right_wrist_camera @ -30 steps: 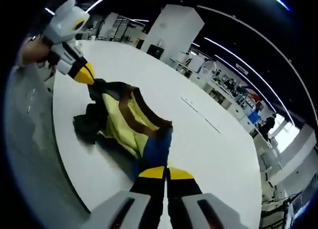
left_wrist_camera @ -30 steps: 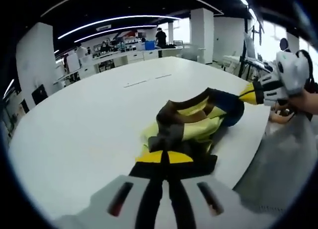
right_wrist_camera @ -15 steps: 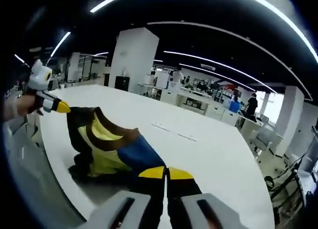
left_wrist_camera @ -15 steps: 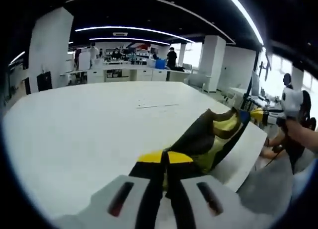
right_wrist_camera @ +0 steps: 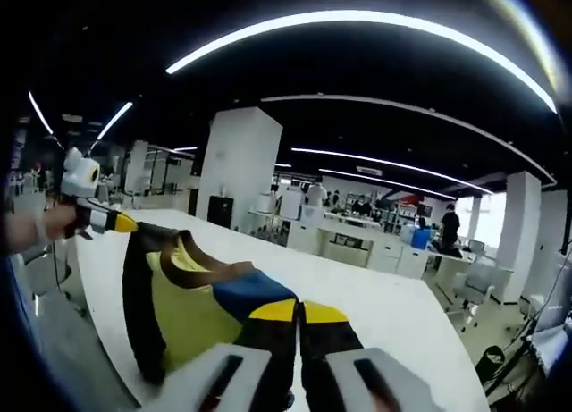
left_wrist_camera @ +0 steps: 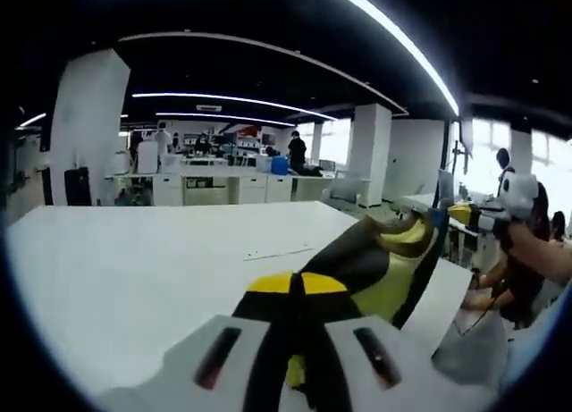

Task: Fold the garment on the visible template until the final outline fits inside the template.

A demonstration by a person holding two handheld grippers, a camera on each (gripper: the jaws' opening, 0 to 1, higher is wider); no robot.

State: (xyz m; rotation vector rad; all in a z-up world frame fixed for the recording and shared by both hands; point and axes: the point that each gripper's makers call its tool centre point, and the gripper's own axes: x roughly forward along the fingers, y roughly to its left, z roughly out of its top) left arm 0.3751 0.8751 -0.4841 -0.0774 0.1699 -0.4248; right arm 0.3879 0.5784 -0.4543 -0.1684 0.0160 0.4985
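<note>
garment point(left_wrist_camera: 375, 269) | yellow body, black and brown bands, blue patch by one end; we see it lifted off the white table point(left_wrist_camera: 134, 269), stretched between two held ends; its middle sags in a slack, open fold point(right_wrist_camera: 188, 305)

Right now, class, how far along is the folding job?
Done: both grippers are shut on the garment. In hand: left gripper and right gripper hold it stretched in the air above the white table. Left: every fold; no template is discernible.
</note>
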